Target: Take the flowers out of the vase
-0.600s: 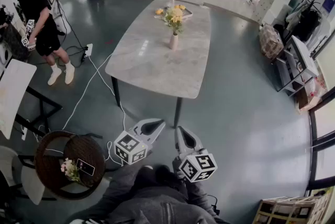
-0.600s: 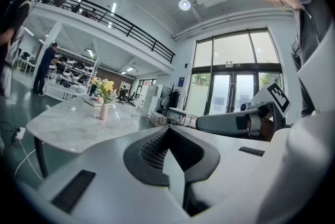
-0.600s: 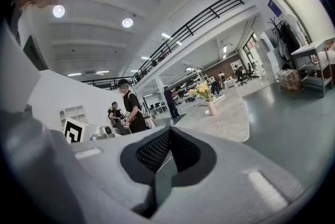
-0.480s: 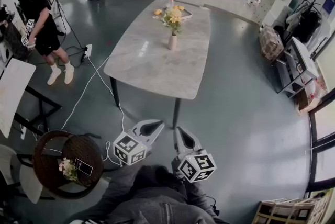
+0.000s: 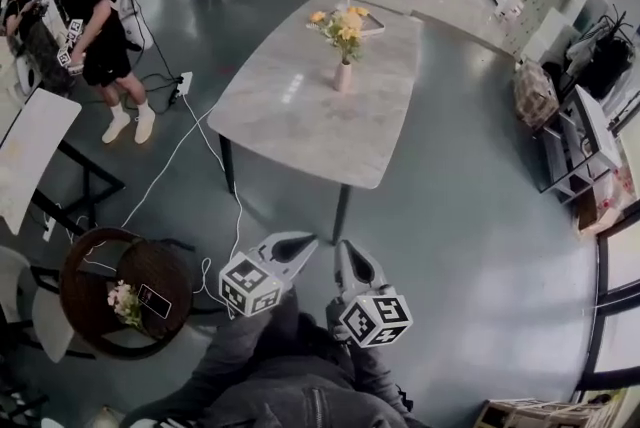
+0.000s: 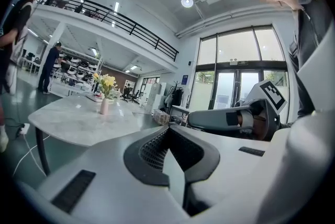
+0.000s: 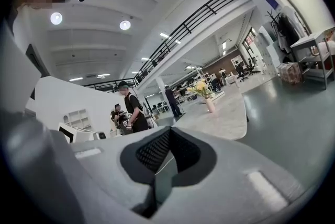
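Grey floor (image 5: pixel 470 216) still separates me from the tabletop (image 5: pixel 300 106); my view has only swung slightly. Flowers (image 5: pixel 347 21) sit in the vase (image 5: pixel 343 76) at its far end, left tool (image 5: pixel 298 242) and right tool (image 5: pixel 350 258) clenched empty, so nothing's begun

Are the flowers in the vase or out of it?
In the vase. The yellow flowers rise from the neck of the pink vase, which stands upright on the marble table.

Grey tongs (image 5: pixel 297 241), black-white marker cubes (image 5: pixel 250 284), seemingly grey sleeves (image 5: pixel 232 356).
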### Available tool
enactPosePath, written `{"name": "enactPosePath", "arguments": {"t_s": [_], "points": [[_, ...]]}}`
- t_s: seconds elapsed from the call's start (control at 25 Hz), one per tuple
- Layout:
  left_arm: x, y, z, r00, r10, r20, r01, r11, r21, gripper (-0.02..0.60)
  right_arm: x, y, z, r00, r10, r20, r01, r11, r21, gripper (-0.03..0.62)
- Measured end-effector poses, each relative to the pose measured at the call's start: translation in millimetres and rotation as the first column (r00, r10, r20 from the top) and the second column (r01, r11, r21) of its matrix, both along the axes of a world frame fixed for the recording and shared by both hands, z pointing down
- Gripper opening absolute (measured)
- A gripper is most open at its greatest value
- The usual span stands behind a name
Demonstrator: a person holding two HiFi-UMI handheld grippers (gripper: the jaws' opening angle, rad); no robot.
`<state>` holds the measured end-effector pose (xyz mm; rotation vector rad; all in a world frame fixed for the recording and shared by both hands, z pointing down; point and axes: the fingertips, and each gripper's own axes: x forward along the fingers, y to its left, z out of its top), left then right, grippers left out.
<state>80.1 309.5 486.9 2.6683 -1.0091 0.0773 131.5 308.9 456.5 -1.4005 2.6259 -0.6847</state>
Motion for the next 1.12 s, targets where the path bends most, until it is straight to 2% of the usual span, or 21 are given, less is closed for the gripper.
{"name": "enactPosePath", "arguments": {"t_s": [0.24,0.6,1.12], "points": [[2,-17,7,1.0,-0.014,0.001,0.014,1.0,-0.008,0.0,2,-18,9,1.0,-0.01,-0.004,0.01,1.0,-0.014,0.0],[18,-67,6,1.0,0.009,-0.01,-0.009,1.0,-0.006,0.0,12,-64,11,1.0,-0.007,-0.015,0.007,1.0,-0.013,0.0],[8,-172,-2,1.0,0.015,-0.01,-0.015,1.0,-0.025,0.0,-6,-175,8,1.0,-0.022,-0.021,0.021,0.999,-0.039,0.0]]}}
